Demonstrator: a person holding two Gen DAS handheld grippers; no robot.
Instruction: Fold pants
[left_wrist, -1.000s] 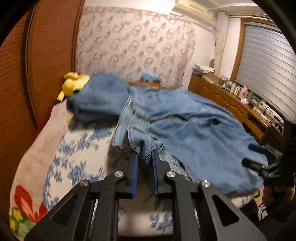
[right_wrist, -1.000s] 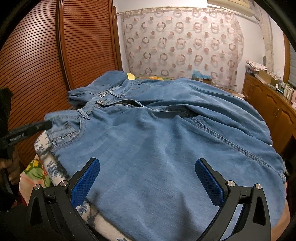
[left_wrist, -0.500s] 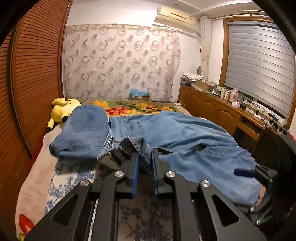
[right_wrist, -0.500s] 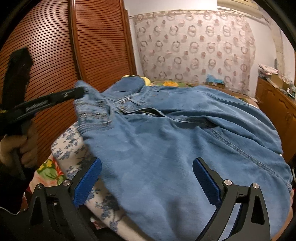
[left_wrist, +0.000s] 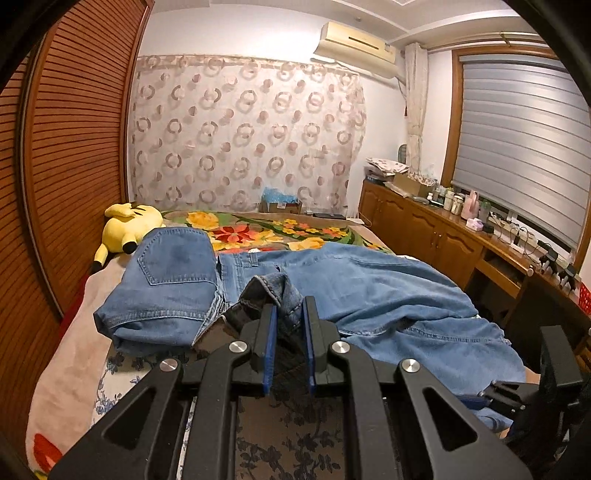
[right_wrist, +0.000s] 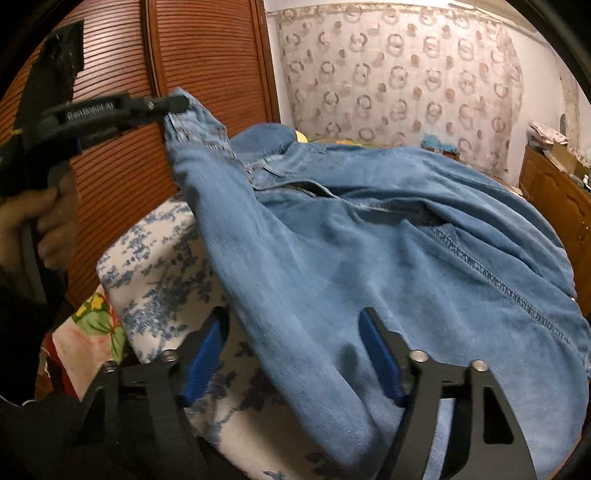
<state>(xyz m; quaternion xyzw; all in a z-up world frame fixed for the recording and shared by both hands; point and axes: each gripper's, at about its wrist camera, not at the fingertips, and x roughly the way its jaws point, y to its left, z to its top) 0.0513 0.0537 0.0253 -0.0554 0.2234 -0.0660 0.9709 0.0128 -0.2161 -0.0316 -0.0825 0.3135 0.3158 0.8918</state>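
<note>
Blue denim pants (left_wrist: 369, 295) lie spread over the bed, with one part folded back at the left (left_wrist: 166, 284). My left gripper (left_wrist: 289, 310) is shut on a bunched corner of the waistband. In the right wrist view that gripper (right_wrist: 173, 105), held by a hand (right_wrist: 48, 218), lifts the corner above the bed, so the pants (right_wrist: 369, 240) slope up to it. My right gripper (right_wrist: 295, 321) is low at the near edge. Its jaws are closing with a fold of denim between the blue pads (right_wrist: 207, 343), and no firm squeeze shows. That gripper (left_wrist: 517, 395) is dimly seen at the lower right of the left wrist view.
A yellow plush toy (left_wrist: 125, 229) lies at the bed's far left on a floral blanket (left_wrist: 277, 232). Slatted wooden doors (left_wrist: 74, 166) run along the left. A low wooden cabinet (left_wrist: 424, 229) with small items lines the right wall. A blue-and-white cover (right_wrist: 155, 258) shows under the pants.
The left gripper has risen with the waistband corner, pulling the denim up off the bed. The right gripper's jaws have narrowed from wide apart to close around a fold of denim.
</note>
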